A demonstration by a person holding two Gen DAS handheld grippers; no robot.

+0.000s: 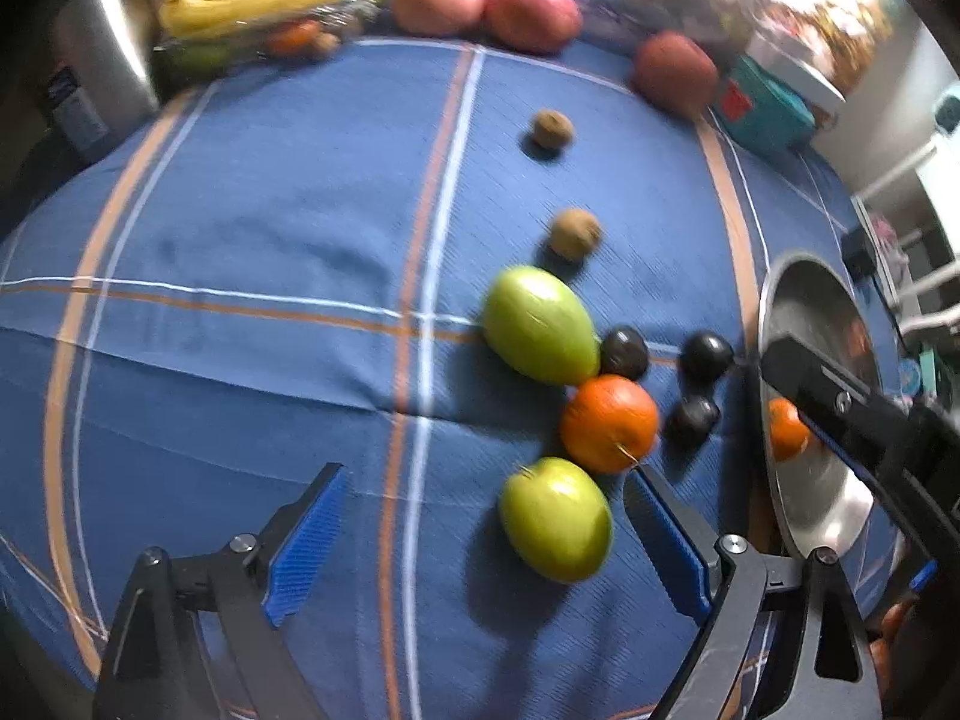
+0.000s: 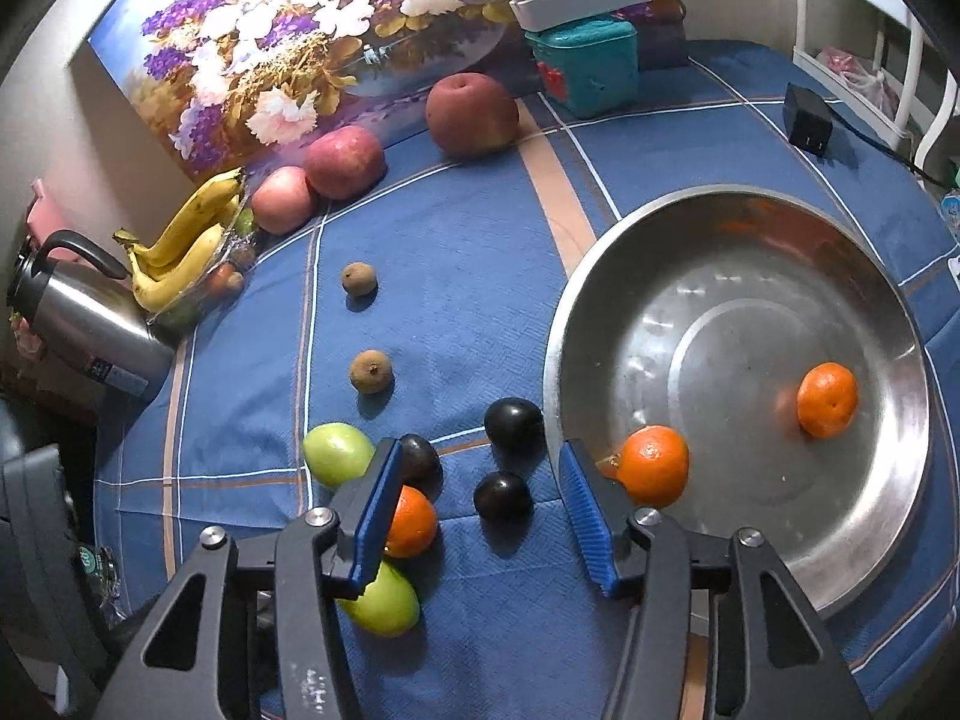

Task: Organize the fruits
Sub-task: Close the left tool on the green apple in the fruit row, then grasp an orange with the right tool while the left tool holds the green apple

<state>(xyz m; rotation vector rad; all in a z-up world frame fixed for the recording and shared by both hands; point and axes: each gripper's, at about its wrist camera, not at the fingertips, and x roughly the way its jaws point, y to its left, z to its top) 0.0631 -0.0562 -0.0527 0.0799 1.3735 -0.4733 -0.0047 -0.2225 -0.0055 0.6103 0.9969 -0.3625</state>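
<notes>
Blue checked cloth point(image 1: 252, 228) is seen across the whole left wrist view, somewhat blurred. The left gripper point(image 1: 480, 546) is held wide apart over the cloth, and nothing is gripped; a green fruit point(image 1: 555, 519) lies between its pads, nearer the right one, and contact cannot be told. An orange point(image 1: 609, 423) lies just beyond it, beside a second green fruit point(image 1: 540, 324) and three dark plums point(image 1: 624, 352). The steel bowl point(image 1: 810, 498) is cut off at the right edge. Much free cloth is left on the left side.

In the right wrist view, the right gripper point(image 2: 480, 510) is half open around a dark plum point(image 2: 503, 495), untouched. Two mandarins point(image 2: 827, 399) lie in the steel bowl point(image 2: 888, 516). One orange point(image 2: 414, 522) is partly hidden behind the left pad.
</notes>
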